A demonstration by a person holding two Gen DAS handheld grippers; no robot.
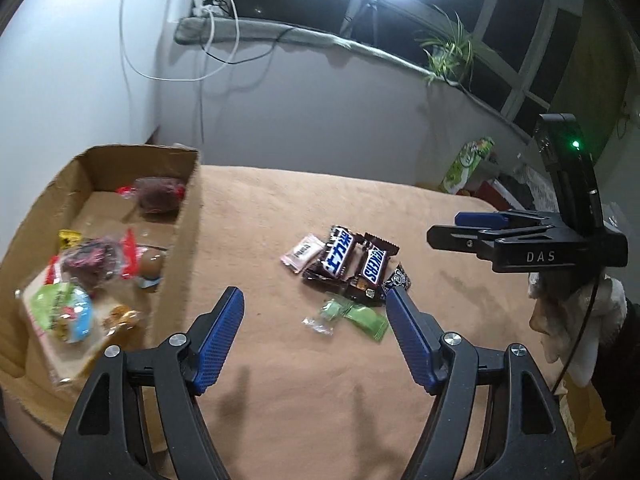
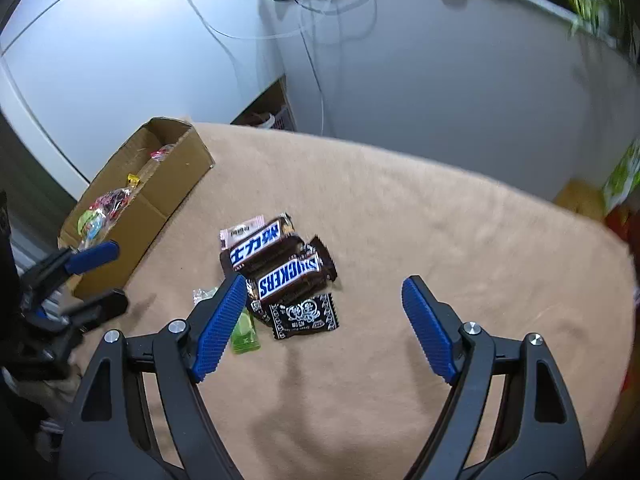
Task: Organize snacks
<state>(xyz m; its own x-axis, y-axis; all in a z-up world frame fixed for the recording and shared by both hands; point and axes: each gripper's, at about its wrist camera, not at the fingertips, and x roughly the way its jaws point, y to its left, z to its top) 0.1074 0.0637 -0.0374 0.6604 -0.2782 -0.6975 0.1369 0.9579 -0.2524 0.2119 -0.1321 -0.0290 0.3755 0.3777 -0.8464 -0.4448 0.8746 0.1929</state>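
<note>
A small pile of snacks lies on the tan cloth: two Snickers bars [image 1: 374, 268] [image 2: 288, 276], a pink packet [image 1: 303, 253], a black patterned packet [image 2: 306, 316] and green candies [image 1: 362, 318] [image 2: 244, 332]. A cardboard box [image 1: 188, 216] [image 2: 176, 172] at the left holds several wrapped snacks. My left gripper [image 1: 314, 300] is open and empty, just in front of the pile. My right gripper [image 2: 324, 292] is open and empty above the pile's near right side; it also shows in the left wrist view [image 1: 460, 228].
The tan cloth [image 2: 440, 220] covers the table up to a white wall. A green bag [image 1: 466, 164] and clutter stand at the far right. A windowsill with cables, a plant [image 1: 448, 52] and a ring light is behind.
</note>
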